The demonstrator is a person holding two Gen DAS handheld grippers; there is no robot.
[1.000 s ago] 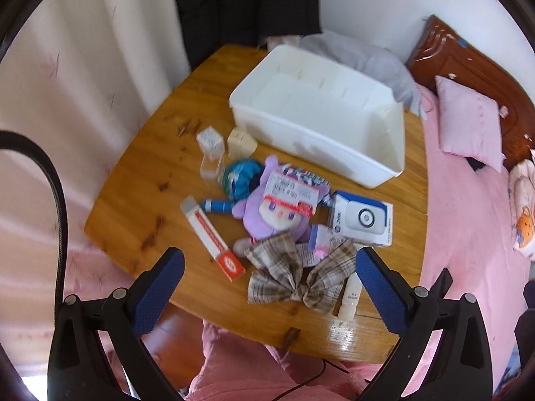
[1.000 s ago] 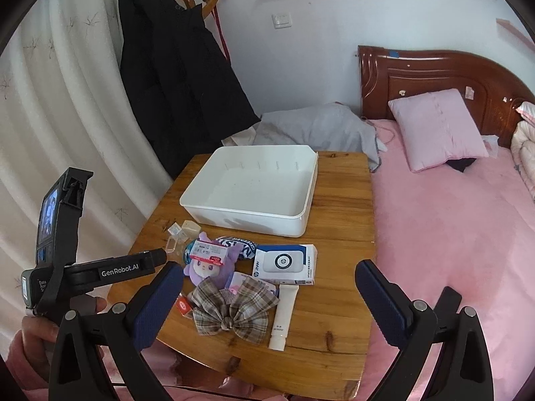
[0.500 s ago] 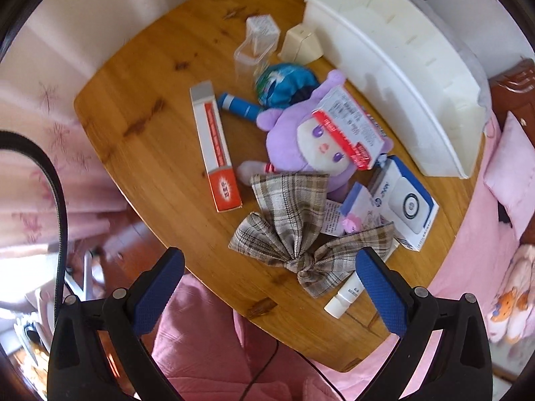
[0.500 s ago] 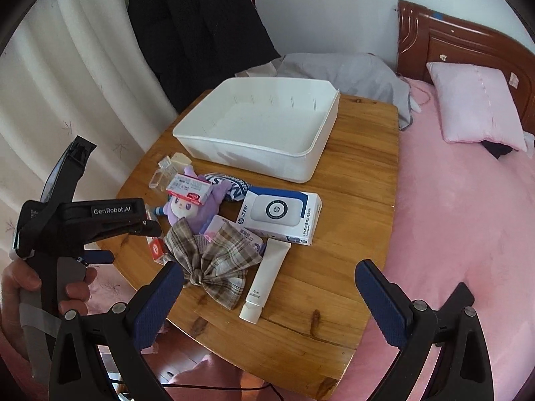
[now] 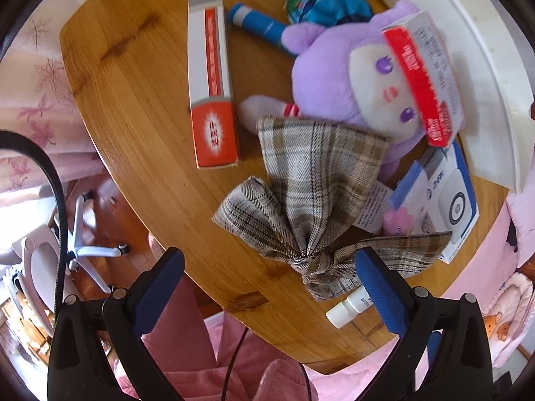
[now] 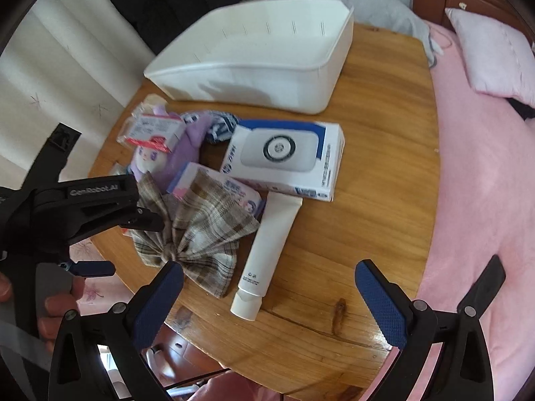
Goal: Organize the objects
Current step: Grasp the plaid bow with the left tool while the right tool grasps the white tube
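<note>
— On the wooden table (image 6: 384,173), near its front edge: plaid bow (image 5: 311,197), knot at 6 o'clock in the left wrist view, wings fanning toward 11 and 3. Long axis?

— Roughly 10-to-4 there. Left gripper (image 5: 267,287) hovering just above the knot, jaws spread wide, holding nothing. Seen from the right wrist view as a black arm at 9 o'clock, over the bow's left wing.

— And the right gripper (image 6: 267,297)?

— Also wide open, empty, above the table edge. White tube (image 6: 267,250) just right of the bow, cap toward 6, crimped end toward 12, tucked against the white-and-blue box (image 6: 284,163).

— Other pieces?

— Purple plush doll (image 5: 354,80) at 1 o'clock from the bow, partly under its upper wing, a red-and-white small box (image 5: 424,80) lying on its head. Red-and-white long carton (image 5: 210,77) at 11, long axis near 12-to-6, red end toward 6. Blue pen-like tube (image 5: 260,26) beyond, running 10-to-4.

— Bin?

— White bin (image 6: 267,77) at 12 in the right wrist view, behind the clutter, apart from the bow.
</note>
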